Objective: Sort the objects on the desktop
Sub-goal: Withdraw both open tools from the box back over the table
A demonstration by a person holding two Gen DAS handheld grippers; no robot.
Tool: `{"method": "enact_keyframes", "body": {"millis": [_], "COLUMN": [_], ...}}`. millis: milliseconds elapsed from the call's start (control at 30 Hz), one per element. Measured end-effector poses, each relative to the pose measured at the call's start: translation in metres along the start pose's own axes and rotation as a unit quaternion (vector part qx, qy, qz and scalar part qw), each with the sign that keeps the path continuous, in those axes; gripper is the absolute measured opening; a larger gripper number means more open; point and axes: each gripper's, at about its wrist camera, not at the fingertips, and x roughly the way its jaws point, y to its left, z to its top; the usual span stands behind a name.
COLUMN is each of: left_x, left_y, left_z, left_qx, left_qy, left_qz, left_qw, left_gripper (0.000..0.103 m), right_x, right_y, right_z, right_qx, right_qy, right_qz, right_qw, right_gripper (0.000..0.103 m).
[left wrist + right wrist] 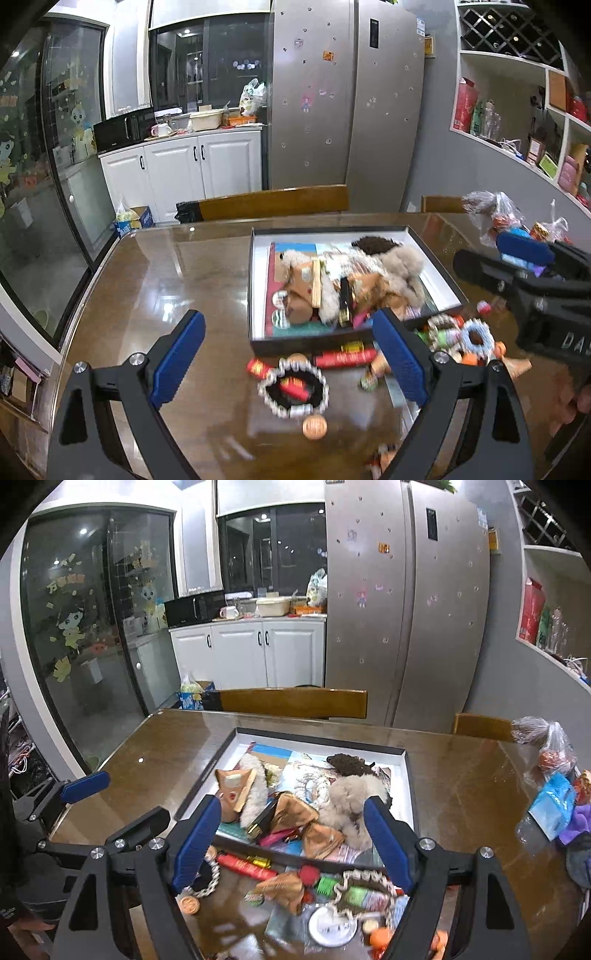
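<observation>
A black-rimmed white box (258, 288) (410, 786) on the brown table holds plush toys (402, 266) (351, 797), cards and small items. In front of it lies a loose pile: a beaded black bracelet (293, 393), a red tube (343, 358) (245, 866), a copper coin (314, 427) (189, 904), a blue-white ring (476, 338), a green comb (327, 886) and a white disc (330, 926). My left gripper (291, 363) is open and empty above the bracelet. My right gripper (291, 845) is open and empty above the pile; it also shows in the left wrist view (524, 251).
Plastic bags and a blue packet (552, 805) lie at the table's right edge. Two wooden chair backs (295, 701) stand behind the table. Beyond are white cabinets (255, 653), a steel fridge (406, 609) and wall shelves (517, 122).
</observation>
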Motion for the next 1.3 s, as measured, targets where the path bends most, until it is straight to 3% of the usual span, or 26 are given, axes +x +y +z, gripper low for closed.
{"method": "enact_keyframes", "body": {"millis": [267, 400, 567, 767, 1300], "left_x": [-0.031, -0.041, -0.038, -0.025, 0.044], "left_y": [0.0, -0.002, 0.002, 0.011, 0.013], "left_z": [-0.069, -0.102, -0.119, -0.116, -0.089], "left_qx": [-0.027, -0.035, -0.051, -0.076, -0.035], "left_qy": [0.016, 0.025, 0.036, 0.034, 0.077], "left_qz": [-0.025, -0.026, -0.026, -0.046, -0.045], "left_qw": [0.9992, 0.9987, 0.9977, 0.9954, 0.9954], "left_gripper": [0.093, 0.093, 0.093, 0.093, 0.093], "right_x": [-0.035, -0.036, -0.024, -0.024, 0.017], "right_y": [0.019, 0.02, 0.021, 0.02, 0.015], "right_z": [-0.043, -0.082, -0.113, -0.12, -0.112], "right_qx": [0.006, 0.024, 0.032, 0.033, 0.029], "right_qy": [0.004, 0.024, 0.058, 0.066, 0.103], "right_qz": [-0.016, -0.003, -0.006, -0.009, 0.0], "right_qw": [1.0, 0.999, 0.998, 0.997, 0.994], "right_gripper": [0.082, 0.082, 0.082, 0.082, 0.082]}}
